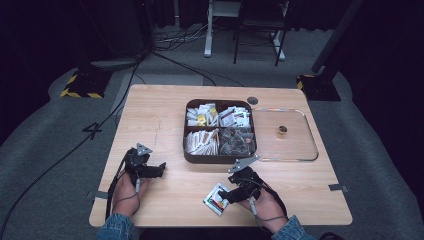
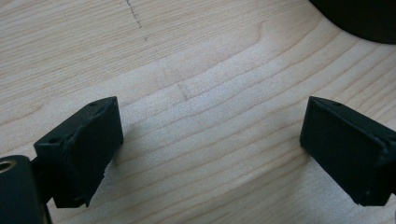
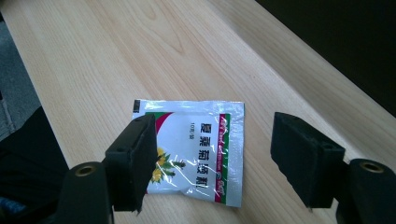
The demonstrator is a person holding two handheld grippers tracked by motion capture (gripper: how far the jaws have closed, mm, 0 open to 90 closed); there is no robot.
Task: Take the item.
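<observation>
My right gripper [image 3: 212, 158], jaws parted over the sachet [image 3: 196, 149], is poised to grasp; closing comes next, I judge, while my left gripper [image 2: 210, 149] idles open.

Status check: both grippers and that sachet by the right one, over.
Left gripper open over bare table. Right gripper open, sachet flat between jaws, ungrasped. Nothing in the way.

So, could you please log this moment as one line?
left gripper: open, over bare table | right gripper: open, over packet | box: uncovered
</observation>
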